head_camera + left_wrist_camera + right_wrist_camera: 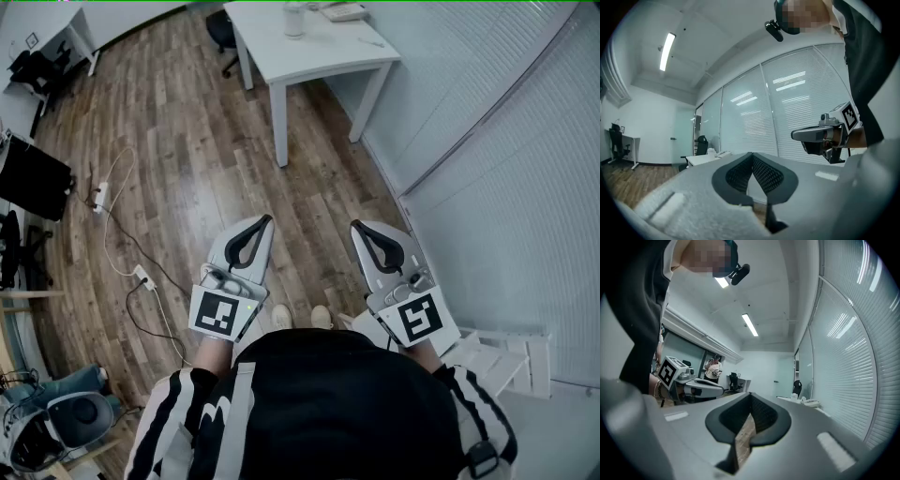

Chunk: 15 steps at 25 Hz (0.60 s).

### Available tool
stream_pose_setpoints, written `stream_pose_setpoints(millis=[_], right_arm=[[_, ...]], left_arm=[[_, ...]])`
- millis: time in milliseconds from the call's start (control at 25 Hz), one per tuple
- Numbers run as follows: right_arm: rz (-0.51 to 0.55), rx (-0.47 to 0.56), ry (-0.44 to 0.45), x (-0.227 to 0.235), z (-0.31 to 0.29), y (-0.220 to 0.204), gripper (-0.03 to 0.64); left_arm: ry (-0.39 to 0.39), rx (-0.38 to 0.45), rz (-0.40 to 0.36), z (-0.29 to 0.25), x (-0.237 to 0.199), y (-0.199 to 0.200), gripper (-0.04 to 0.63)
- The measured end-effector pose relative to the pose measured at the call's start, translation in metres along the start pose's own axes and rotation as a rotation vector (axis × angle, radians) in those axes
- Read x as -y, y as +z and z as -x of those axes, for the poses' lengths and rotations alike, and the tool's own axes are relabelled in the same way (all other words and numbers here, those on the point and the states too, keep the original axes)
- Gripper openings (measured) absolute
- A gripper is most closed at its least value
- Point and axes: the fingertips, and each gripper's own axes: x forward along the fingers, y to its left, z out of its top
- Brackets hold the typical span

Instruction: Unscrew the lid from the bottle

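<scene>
Head view first: the person is standing on a brown wood-plank floor [187, 141] with both tools held out level and side by side in front of their body. The grey left gripper [266, 219] and the grey right gripper [356, 225] are near each other but not touching, and neither one has anything in it. The small whitish bottle [294, 19] is way over on the white rectangular table [319, 58] at the top of the shot, well apart from both grippers. I can't make out its lid from here. A black office chair [222, 32] sits just beside the table, and a white power strip [101, 197] with its cable lies on the floor to the left. White slatted blinds [506, 187] run along the right.

Left gripper view: the jaws are pressed together with the dark ribbed pads meeting at the tip, nothing between them. The table and bottle are tiny in the background just left of the tip, and the right gripper floats off to the right.

Right gripper view: same deal, jaws together and empty. The left gripper shows at the left, and the table and bottle are far off on the right by the blinds.
</scene>
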Motion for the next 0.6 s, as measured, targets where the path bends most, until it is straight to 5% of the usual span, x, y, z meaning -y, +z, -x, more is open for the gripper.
stream_pose_setpoints(millis=[600], right_arm=[[-0.050, -0.007, -0.026, -0.011, -0.018, -0.008, 0.000]], left_arm=[[-0.021, -0.001, -0.007, 0.008, -0.021, -0.005, 0.000]])
